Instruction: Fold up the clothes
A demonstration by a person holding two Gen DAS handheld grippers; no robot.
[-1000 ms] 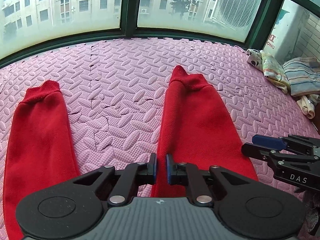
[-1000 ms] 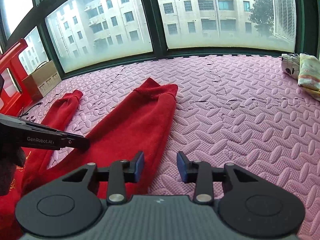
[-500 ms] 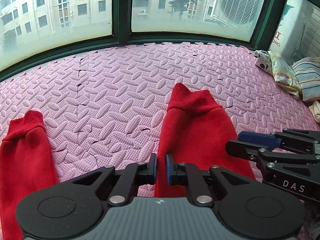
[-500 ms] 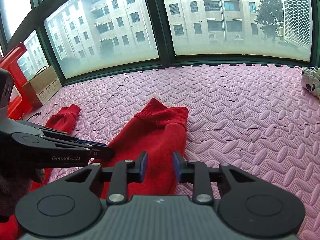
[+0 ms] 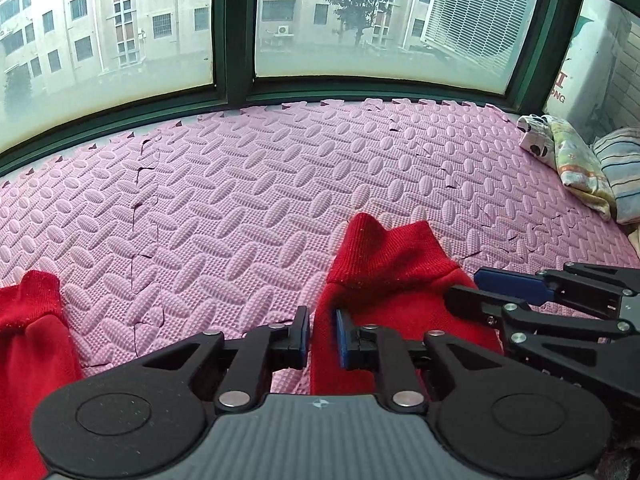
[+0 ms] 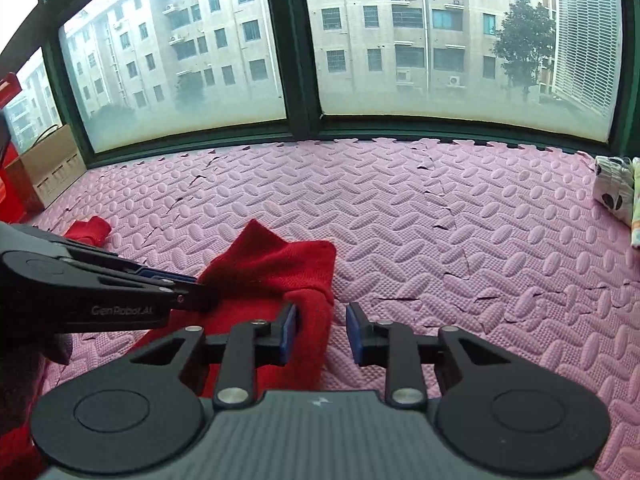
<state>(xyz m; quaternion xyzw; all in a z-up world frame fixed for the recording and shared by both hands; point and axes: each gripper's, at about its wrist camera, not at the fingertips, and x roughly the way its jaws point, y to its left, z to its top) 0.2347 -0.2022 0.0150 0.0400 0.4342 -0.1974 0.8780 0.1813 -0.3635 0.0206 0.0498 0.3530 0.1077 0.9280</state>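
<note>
Left gripper (image 5: pixel 322 334): jaws narrow and opening, with the left edge of a red sleeve (image 5: pixel 394 280) standing in the gap; whether the pads press the cloth cannot be told. The sleeve's ribbed cuff (image 5: pixel 384 248) lies bunched at 12 o'clock from the fingertips, on the pink foam mat (image 5: pixel 248 200).

Right gripper (image 6: pixel 322 330): jaws parted by a modest gap. The sleeve's right edge lies against the left blue pad (image 6: pixel 289 334); the right pad is clear of the cloth, over bare mat. Seen from the left wrist camera, this gripper enters at 3 o'clock, its tips over the sleeve just below the cuff.

A second red sleeve (image 5: pixel 32 328) lies at 9 o'clock in the left view, well apart from the first, with its cuff toward the window (image 5: pixel 120 28).

Containers: a cardboard box (image 6: pixel 48 168) stands against the window frame at 10 o'clock in the right view; its contents are not visible.

A pile of folded patterned fabrics (image 5: pixel 576 168) rests at the mat's edge at 2 o'clock in the left view.
</note>
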